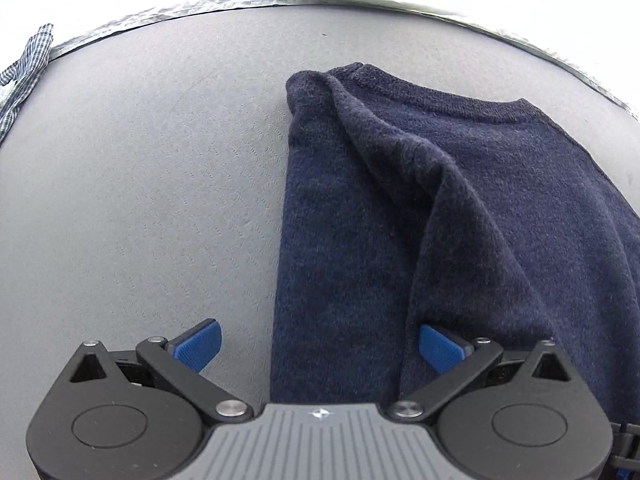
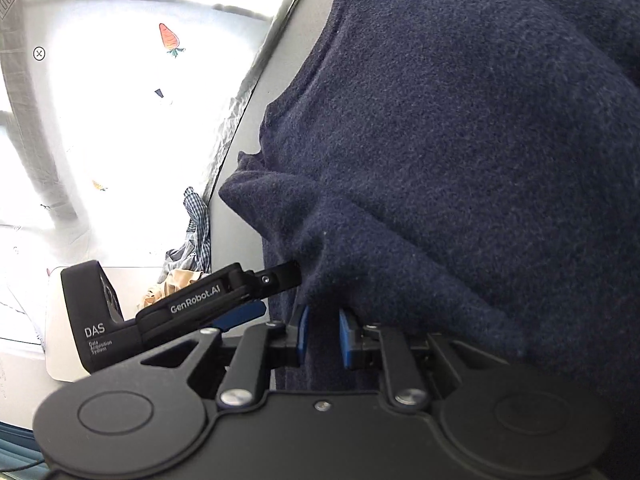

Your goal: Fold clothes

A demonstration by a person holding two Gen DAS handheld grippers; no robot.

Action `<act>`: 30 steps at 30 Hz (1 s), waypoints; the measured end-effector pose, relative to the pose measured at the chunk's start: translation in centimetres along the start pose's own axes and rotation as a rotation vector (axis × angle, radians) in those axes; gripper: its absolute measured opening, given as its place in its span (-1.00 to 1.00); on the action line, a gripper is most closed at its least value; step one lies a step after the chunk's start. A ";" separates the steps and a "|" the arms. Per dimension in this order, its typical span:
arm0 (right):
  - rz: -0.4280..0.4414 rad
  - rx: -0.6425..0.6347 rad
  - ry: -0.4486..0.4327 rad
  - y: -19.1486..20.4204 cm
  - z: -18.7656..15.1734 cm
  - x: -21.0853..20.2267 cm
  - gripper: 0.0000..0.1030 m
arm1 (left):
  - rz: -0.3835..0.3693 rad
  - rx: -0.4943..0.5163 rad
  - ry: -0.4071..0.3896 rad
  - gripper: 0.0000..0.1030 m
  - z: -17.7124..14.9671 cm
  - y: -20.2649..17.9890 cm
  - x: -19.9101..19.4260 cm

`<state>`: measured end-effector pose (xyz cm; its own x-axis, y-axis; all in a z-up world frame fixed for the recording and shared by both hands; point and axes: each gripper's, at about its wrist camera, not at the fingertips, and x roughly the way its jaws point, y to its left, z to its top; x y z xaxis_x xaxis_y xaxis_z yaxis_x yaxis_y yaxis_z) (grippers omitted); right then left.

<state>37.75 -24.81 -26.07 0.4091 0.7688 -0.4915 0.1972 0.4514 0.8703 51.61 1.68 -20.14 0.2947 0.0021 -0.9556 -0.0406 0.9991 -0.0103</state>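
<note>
The left gripper [image 1: 320,346] was found with its blue pads [image 1: 199,345] spread wide above the grey table [image 1: 140,184], holding nothing, the near edge of the navy sweater [image 1: 420,208] lying between them and running toward 12 o'clock, with a raised fold of the knit climbing toward 11 o'clock and the ribbed collar at 1 o'clock. The right gripper [image 2: 323,338] had its fingers drawn in on a pinch of the same sweater [image 2: 460,140], the cloth filling that view from 12 to 4 o'clock. A checked garment [image 1: 28,64] lay at the table's edge at 10 o'clock in the left view.
</note>
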 end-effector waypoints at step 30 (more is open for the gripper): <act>-0.338 -0.039 -0.437 -1.2 -2.0 -17.6 -0.10 | -0.073 0.149 -0.059 1.00 -14.2 -8.5 -7.7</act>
<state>28.57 -37.94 -18.53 0.6620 0.3228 -0.6764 0.3517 0.6631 0.6607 36.14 -7.39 -16.82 0.3470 -0.0730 -0.9350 0.1234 0.9918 -0.0316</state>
